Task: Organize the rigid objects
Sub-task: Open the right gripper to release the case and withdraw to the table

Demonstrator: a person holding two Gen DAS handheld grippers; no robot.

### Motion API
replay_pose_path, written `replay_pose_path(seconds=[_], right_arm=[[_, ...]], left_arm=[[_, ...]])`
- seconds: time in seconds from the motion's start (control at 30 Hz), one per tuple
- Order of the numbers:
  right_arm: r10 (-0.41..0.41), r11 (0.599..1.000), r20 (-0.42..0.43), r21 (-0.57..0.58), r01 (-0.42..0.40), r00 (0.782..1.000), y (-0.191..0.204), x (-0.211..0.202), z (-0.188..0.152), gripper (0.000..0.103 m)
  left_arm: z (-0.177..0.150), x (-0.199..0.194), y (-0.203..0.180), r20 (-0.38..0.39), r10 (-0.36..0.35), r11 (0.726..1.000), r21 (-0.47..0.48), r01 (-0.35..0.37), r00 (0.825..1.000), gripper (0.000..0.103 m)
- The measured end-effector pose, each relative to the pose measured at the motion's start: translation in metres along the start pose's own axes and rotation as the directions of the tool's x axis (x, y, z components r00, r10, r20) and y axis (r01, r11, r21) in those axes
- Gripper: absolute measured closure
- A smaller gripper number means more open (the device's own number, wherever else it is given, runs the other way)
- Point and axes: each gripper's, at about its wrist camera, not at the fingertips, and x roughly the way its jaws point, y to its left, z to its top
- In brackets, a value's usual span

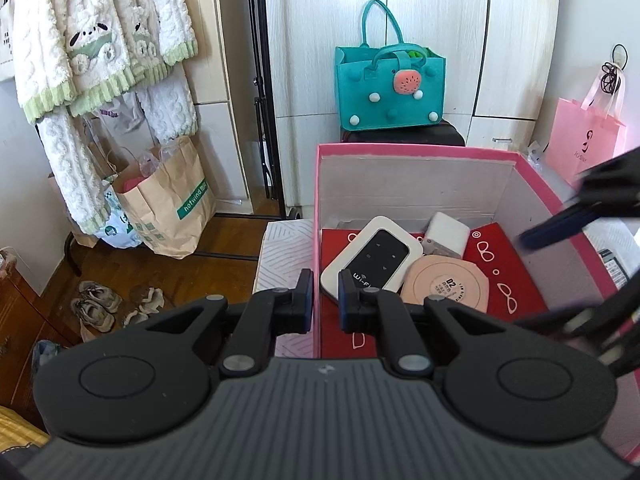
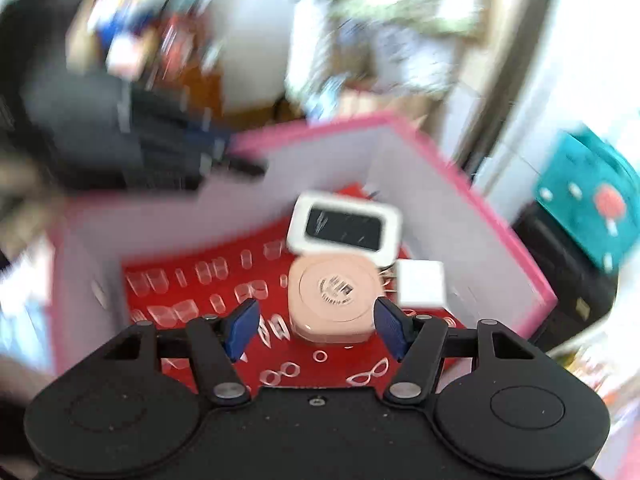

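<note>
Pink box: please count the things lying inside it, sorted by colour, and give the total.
White: 2, the Wi-Fi router and the small white block
Peach: 1, the round-cornered case
Total: 3, all lying on the red glasses-print lining of the pink box.

The left tongs [image 1: 325,296] are matte black plastic. Two flat link arms run forward from round silver rivets to blocky fingers faced with dark blue pads. Behind the arms sit two broad round housings, each with a shallow circular recess, and between them a grey ribbed panel with fine lengthwise grooves and one small screw at its front edge. The right tongs [image 2: 316,330] have the same build: black link arms, silver rivets, triangular cut-outs in the outer arms, and blue textured pads [image 2: 243,326] with a fine weave. Their middle plate is plain speckled black with one small screw.
</note>
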Motion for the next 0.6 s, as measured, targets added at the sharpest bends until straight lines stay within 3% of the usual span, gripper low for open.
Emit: replay_pose_path(seconds=[0.07, 0.13, 0.2, 0.3, 0.43, 0.6], right_arm=[[0.0, 0.994, 0.122, 0.104, -0.013, 0.992, -0.008, -0.033, -0.014, 0.034], [-0.02, 0.976, 0.244, 0.214, -0.034, 0.97, -0.015, -0.062, -0.035, 0.029], [-0.081, 0.963, 0.298, 0.271, -0.003, 0.951, -0.016, -0.08, -0.055, 0.027], [-0.208, 0.941, 0.262, 0.315, 0.12, 0.942, -0.007, -0.088, -0.08, 0.027], [-0.234, 0.899, 0.234, 0.421, 0.119, 0.944, -0.002, -0.09, -0.123, 0.027], [-0.327, 0.817, 0.232, 0.557, 0.15, 0.916, 0.004, -0.089, -0.168, 0.027]], left_arm=[[0.0, 0.001, 0.002, -0.001, -0.001, 1.0, -0.004, 0.001, 1.0, 0.093], [0.0, 0.001, 0.004, -0.002, -0.012, 1.0, -0.019, 0.012, 1.0, 0.093], [0.001, 0.001, 0.009, -0.006, -0.028, 0.999, -0.035, 0.028, 1.0, 0.093], [0.002, 0.003, 0.014, -0.03, -0.031, 0.999, -0.044, 0.03, 0.999, 0.096], [-0.002, -0.001, 0.013, -0.052, -0.023, 0.999, -0.025, 0.021, 0.998, 0.097], [-0.016, -0.012, 0.01, -0.044, -0.012, 1.0, -0.025, 0.011, 0.999, 0.098]])
